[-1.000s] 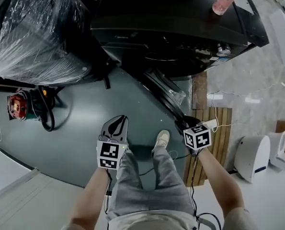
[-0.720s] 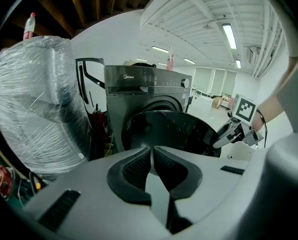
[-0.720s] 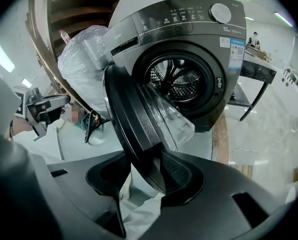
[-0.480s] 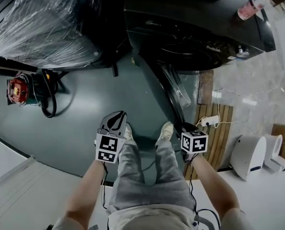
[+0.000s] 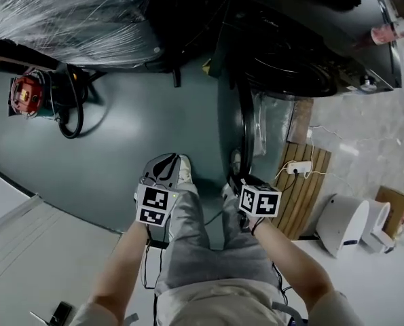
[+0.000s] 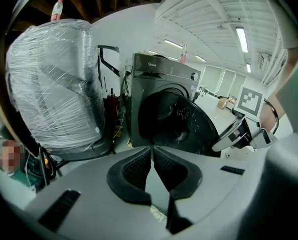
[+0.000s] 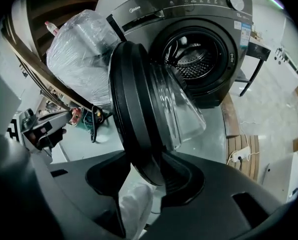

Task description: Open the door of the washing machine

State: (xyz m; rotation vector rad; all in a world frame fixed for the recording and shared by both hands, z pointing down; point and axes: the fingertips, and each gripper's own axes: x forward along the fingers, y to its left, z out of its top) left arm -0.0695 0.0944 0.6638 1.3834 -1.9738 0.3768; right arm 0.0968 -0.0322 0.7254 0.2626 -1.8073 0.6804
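Note:
The dark washing machine (image 5: 303, 39) stands at the top right of the head view, drum (image 7: 196, 59) exposed. Its round door (image 5: 246, 124) is swung wide open, edge-on toward me, with the clear bowl (image 7: 181, 111) facing the machine. My right gripper (image 5: 237, 178) is shut on the door's black rim (image 7: 133, 114), which runs down between the jaws (image 7: 149, 171). My left gripper (image 5: 162, 168) hangs apart to the left over the floor, shut with nothing in it, its fingertips (image 6: 152, 148) meeting. The left gripper view also shows the door (image 6: 181, 126) and the right gripper (image 6: 239, 131).
A plastic-wrapped appliance (image 5: 72, 12) stands left of the machine. A red device with coiled cable (image 5: 25, 94) lies on the floor at left. A wooden board with a power strip (image 5: 300, 172) and a white unit (image 5: 341, 223) are at right. My shoes (image 5: 183, 168) stand beside the door.
The door has swung further open as my right gripper drew back with its rim. My left gripper moved back alongside, still shut. The machine has shifted toward the upper right of the head view.

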